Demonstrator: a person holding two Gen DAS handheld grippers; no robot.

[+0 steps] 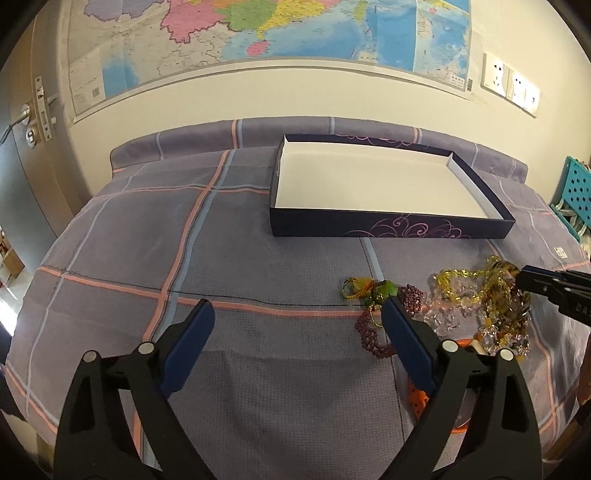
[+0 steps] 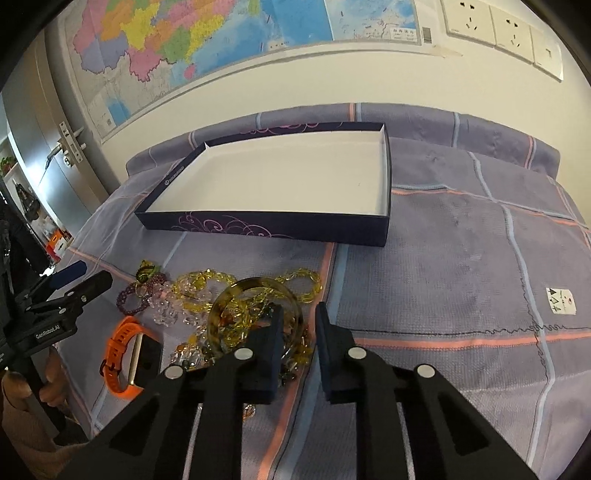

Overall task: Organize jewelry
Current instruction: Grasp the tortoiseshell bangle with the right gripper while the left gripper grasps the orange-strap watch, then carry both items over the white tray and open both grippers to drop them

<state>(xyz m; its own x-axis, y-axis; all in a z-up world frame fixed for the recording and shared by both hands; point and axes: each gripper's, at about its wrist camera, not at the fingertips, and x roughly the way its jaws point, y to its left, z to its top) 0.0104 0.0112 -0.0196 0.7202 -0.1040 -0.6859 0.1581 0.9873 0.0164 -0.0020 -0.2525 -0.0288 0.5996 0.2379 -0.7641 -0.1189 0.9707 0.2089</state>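
Both pictures are evenly lit by soft, warm indoor light with no hard glare — the white floor of the box is the brightest patch, and shadows on the bedspread are faint and diffuse. Strong fisheye bending curves the wall map and bed edges, and the corners fall to black. Focus is fairly sharp at centre — slightly soft toward the rim.

Cream wall, large coloured map mounted on it, white socket panels at right, grey door with metal handle at left, purple plaid bedspread below.
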